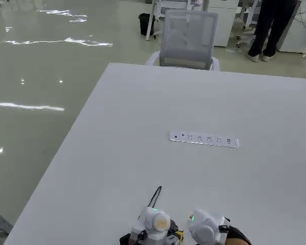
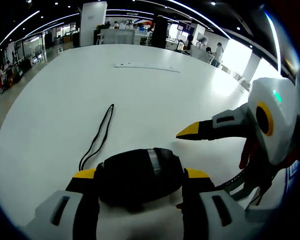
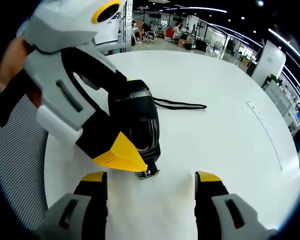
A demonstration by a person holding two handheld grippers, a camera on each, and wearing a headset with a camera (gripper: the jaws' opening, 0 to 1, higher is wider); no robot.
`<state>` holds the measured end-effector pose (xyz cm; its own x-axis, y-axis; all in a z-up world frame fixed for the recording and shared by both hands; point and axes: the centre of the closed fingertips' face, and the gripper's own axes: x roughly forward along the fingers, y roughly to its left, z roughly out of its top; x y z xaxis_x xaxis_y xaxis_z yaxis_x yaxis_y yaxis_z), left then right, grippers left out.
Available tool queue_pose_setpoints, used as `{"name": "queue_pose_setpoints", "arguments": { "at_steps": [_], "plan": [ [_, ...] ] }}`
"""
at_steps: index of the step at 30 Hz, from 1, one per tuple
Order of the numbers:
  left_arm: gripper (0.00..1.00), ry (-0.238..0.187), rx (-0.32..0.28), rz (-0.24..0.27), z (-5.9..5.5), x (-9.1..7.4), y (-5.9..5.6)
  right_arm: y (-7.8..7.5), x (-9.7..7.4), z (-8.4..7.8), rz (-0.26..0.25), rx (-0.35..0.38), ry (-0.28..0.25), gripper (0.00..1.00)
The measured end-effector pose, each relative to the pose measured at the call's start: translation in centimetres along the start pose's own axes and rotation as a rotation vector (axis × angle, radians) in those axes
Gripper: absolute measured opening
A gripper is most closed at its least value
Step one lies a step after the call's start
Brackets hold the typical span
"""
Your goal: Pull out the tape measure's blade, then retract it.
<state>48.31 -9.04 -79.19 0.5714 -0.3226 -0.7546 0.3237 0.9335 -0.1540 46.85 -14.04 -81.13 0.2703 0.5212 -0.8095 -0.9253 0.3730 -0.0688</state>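
A black tape measure sits between the jaws of my left gripper, which is shut on it just above the white table. Its black wrist strap trails across the tabletop, and the strap lies just ahead of both grippers at the near edge. In the right gripper view the tape measure has its metal blade hook at the bottom of the case. My right gripper is open, with its yellow tips on either side of the hook and not touching it. One yellow fingertip of it reaches in from the right.
A white power strip lies mid-table, well beyond the grippers. The white table spreads wide around it. A grey mesh chair stands at the far edge. A person stands at the back right.
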Motion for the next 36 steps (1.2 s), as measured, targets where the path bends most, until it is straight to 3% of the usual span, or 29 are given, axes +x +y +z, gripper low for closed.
{"name": "queue_pose_setpoints", "arguments": {
  "at_steps": [3,5,7,9,10,11,12,15,17,19,21,24,25,27,28,31,33,34,36],
  "plan": [
    [0.64,0.004,0.002,-0.01,0.0,0.1,0.0,0.4,0.2,0.7,0.006,-0.007,-0.027,0.77],
    [0.64,0.011,0.006,-0.022,0.0,0.2,0.1,0.2,0.3,1.8,-0.008,-0.017,-0.073,0.85],
    [0.64,0.009,0.004,-0.028,0.1,0.1,0.1,0.3,0.3,2.5,0.002,0.037,-0.103,0.94],
    [0.64,0.004,0.005,-0.034,0.4,-0.1,0.0,0.2,0.3,2.7,-0.001,0.037,-0.103,1.0],
    [0.67,0.004,-0.018,-0.063,0.6,-0.2,-0.5,0.3,0.2,2.7,-0.003,0.035,-0.099,1.0],
    [0.69,-0.012,-0.019,-0.067,1.0,-0.3,-0.5,0.3,0.2,2.6,-0.006,0.037,-0.092,1.0],
    [0.7,-0.054,0.011,-0.063,2.1,-0.7,-0.6,0.3,0.2,2.4,-0.01,0.042,-0.083,1.0],
    [0.75,-0.099,0.081,-0.071,3.7,-1.3,-0.9,0.4,0.1,1.9,-0.004,0.063,-0.073,1.0],
    [0.86,-0.111,0.09,-0.117,4.1,-1.5,-1.4,0.3,-0.4,1.7,-0.015,0.063,-0.067,1.0],
    [0.98,-0.12,0.091,-0.132,4.2,-2.1,-1.3,0.1,-1.1,2.1,-0.023,0.068,-0.094,1.0],
    [0.99,-0.151,0.136,-0.131,4.6,-2.8,-0.7,-0.4,-1.9,2.5,-0.057,0.091,-0.126,1.0],
    [0.99,-0.17,0.148,-0.155,4.8,-3.8,-0.2,-0.8,-3.1,3.0,-0.085,0.121,-0.156,1.0],
    [0.99,-0.169,0.189,-0.171,4.8,-4.2,-0.2,-1.1,-3.5,3.0,-0.103,0.122,-0.167,1.0],
    [0.99,-0.211,0.286,-0.19,5.3,-4.9,-0.1,-1.3,-4.3,3.1,-0.121,0.134,-0.19,1.0],
    [0.99,-0.224,0.298,-0.206,5.5,-5.2,-0.2,-1.4,-4.5,3.1,-0.13,0.138,-0.195,1.0],
    [0.99,-0.256,0.268,-0.257,5.9,-6.3,-0.1,-1.7,-5.4,2.9,-0.154,0.176,-0.225,1.0],
    [0.99,-0.279,0.211,-0.333,6.0,-7.3,-0.5,-2.0,-6.6,3.2,-0.183,0.214,-0.268,1.0],
    [0.99,-0.305,0.207,-0.364,6.2,-8.0,-0.5,-1.9,-7.0,3.0,-0.183,0.229,-0.289,1.0],
    [0.99,-0.34,0.22,-0.375,6.1,-8.8,0.0,-1.7,-7.8,2.7,-0.192,0.233,-0.29,1.0]
  ]
}}
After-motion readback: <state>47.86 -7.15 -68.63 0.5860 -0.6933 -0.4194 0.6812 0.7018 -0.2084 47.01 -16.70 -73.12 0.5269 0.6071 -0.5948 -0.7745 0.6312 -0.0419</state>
